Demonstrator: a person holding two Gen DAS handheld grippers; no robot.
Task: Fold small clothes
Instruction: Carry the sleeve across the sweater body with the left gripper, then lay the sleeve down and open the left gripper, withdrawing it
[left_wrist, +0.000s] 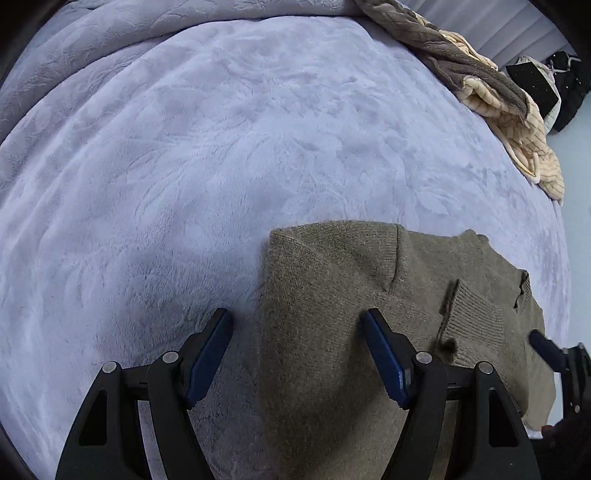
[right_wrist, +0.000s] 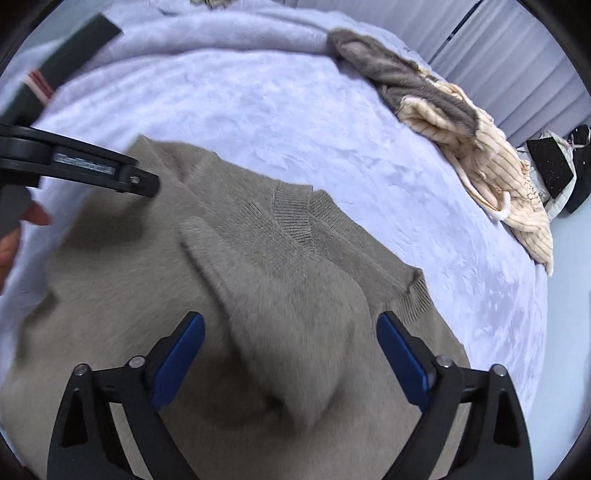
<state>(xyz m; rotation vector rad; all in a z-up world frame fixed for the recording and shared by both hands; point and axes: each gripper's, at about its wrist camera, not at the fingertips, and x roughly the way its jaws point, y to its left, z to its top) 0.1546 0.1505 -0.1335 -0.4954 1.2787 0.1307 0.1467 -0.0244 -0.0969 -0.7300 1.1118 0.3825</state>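
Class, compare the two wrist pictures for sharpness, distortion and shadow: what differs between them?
Left wrist view: sharp knit texture on the olive sweater, soft shadow under the open left gripper, bed blanket bulged by the fisheye lens. Right wrist view: sweater smeared by motion blur around the open right gripper, same bulging, dark corners.

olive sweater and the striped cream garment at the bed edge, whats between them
Only bare lavender blanket. In the right wrist view, nothing lies on the stretch from the olive sweater to the striped cream garment; the left wrist view agrees.
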